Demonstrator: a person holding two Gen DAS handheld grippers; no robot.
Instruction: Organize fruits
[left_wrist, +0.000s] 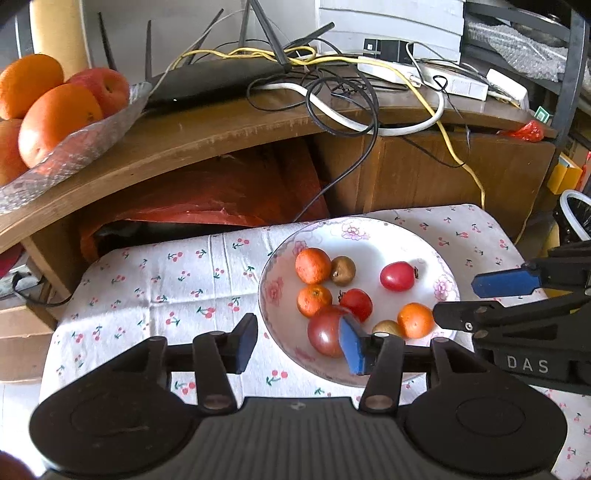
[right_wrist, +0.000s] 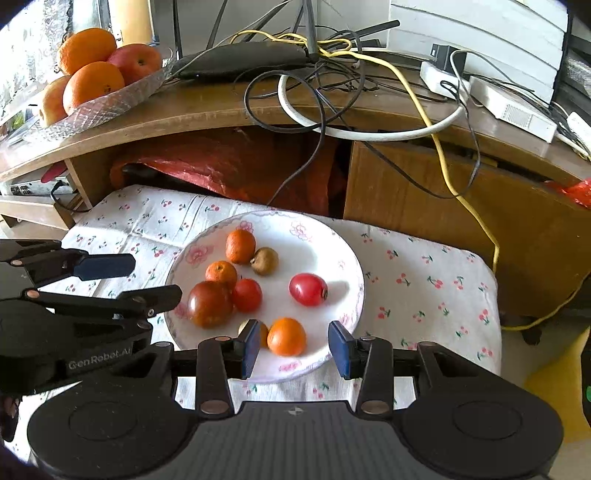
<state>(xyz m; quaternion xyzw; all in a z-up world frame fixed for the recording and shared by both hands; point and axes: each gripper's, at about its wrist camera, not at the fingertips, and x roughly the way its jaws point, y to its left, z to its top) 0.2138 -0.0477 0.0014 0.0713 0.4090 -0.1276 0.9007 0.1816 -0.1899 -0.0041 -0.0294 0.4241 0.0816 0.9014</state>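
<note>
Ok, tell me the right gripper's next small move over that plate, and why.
Probably ease the right gripper forward and down so its open jaws straddle the small orange near the plate's front edge, then close. That orange sits loose, nearly centred between the jaws, apart from the other fruit except a small one partly hidden behind the left jaw. The left gripper is open too, off to the side.

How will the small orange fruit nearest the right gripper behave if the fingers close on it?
The small orange fruit looks round, so it will probably roll on the smooth plate if nudged off-centre. Its skin seems soft, so a hard squeeze may dent it. It lies between the open fingers of the right gripper, and it probably weighs little.
</note>
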